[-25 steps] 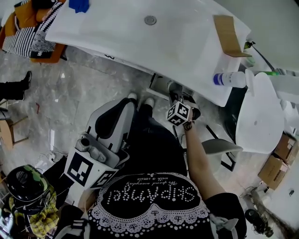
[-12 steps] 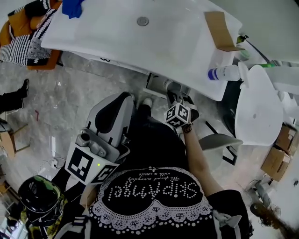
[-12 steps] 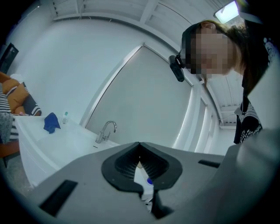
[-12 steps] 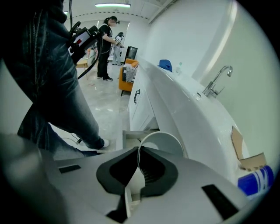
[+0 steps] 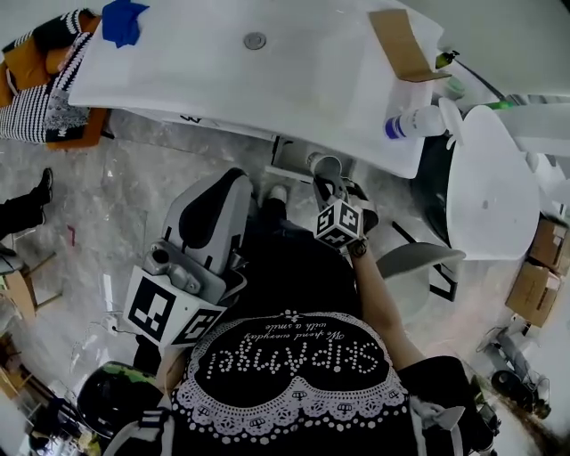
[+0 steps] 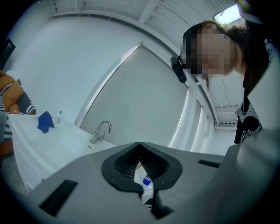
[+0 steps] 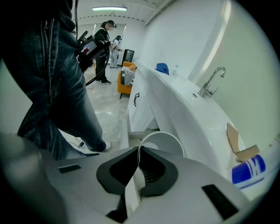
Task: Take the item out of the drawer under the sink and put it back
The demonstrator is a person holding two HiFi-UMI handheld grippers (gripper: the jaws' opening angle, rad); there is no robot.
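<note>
Right gripper has come up a little since the earlier frame, carrying the white round open-topped cup; the cup's mouth now shows more plainly just below the front edge of the long white sink counter; left gripper sits about where it was, level, jaws pressed together at the tips with nothing in them.

Right jaws are clamped on the cup's wall, one pad inside the rim and one outside; cup hangs off the floor, outside the white cabinet under the counter, near the counter's front edge.

Counts:
- two grippers; one cup
- one chrome tap; one round drain
- one blue cloth at the counter's far left
- one brown cardboard piece
- one white bottle with a blue band, on its side at the counter's right end, just beside the cardboard

Edges and room:
- right gripper view: counter edge runs close along the cup's right side; a leg in blue jeans closes off the left; grey marble floor lies open between them
- head view: a grey seat on a black frame stands near the right forearm; the floor left of the left gripper is open
</note>
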